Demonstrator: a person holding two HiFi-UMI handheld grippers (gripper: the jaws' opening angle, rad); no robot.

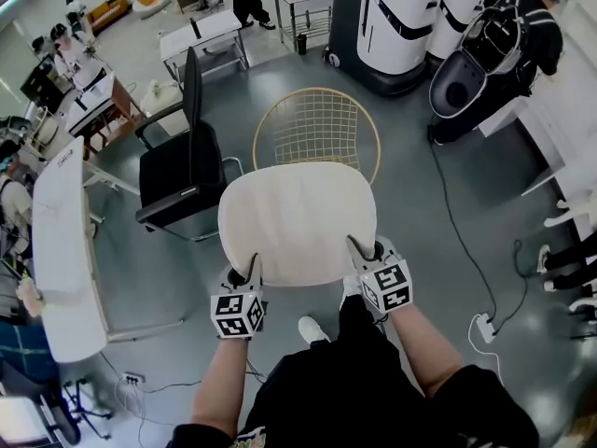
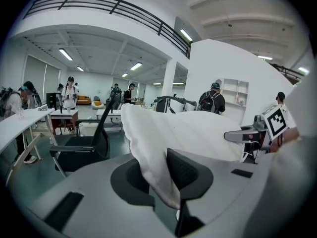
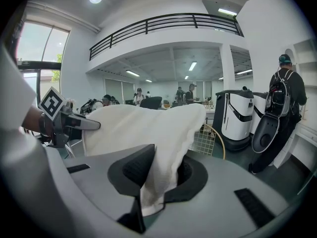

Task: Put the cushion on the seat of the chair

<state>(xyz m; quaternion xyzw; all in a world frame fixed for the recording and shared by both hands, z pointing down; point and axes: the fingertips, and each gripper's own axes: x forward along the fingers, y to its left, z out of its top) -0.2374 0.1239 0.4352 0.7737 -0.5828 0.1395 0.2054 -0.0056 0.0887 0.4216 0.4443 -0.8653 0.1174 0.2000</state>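
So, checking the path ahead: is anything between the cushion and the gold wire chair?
Nothing. In the head view the white cushion overlaps the near rim of the gold wire chair; no object shows between them.

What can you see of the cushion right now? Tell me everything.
The cushion is cream-white, rounded, soft-looking fabric. It is held roughly flat in the air, its near edge pinched by the left gripper and right gripper, folding where the jaws clamp. Its far edge overlaps the gold wire chair in the head view; it does not yet rest on it.
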